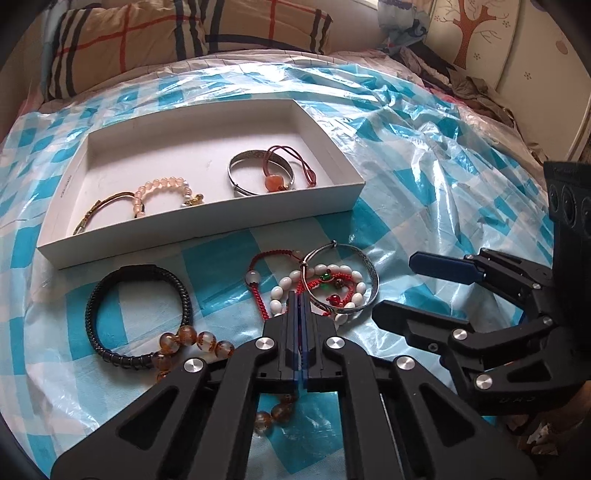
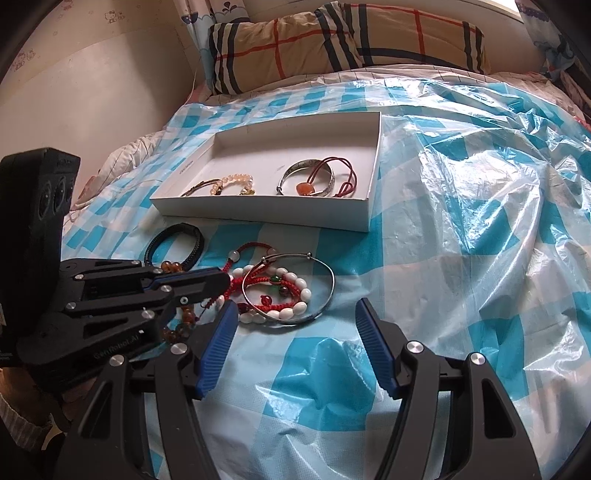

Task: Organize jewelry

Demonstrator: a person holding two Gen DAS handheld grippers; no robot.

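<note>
Left wrist view: left gripper (image 1: 300, 295) has its jaws pressed together, empty, tips at the white bead bracelet (image 1: 280, 299); shallow white cardboard box (image 1: 207, 221) lies beyond.

Right wrist view: right gripper (image 2: 295, 314) gapes wide over bare blue-checked plastic sheet (image 2: 461, 229); the engraved silver bangle (image 2: 325, 302) sits just ahead-left.

— Where does the left wrist view sit?

— Just behind the left gripper (image 1: 300, 295), angled down at the bed (image 1: 424, 155), close over the loose bracelets (image 1: 332, 288), facing the white box (image 1: 207, 229) and the pillow (image 1: 184, 33).

— And the right wrist view?

— Behind the right gripper (image 2: 295, 314), also tilted down, looking toward the same pillow from further right.

— What do they share?

— Box, bracelets, checked plastic sheet (image 2: 461, 221) — and each catches the other gripper at its edge.
</note>
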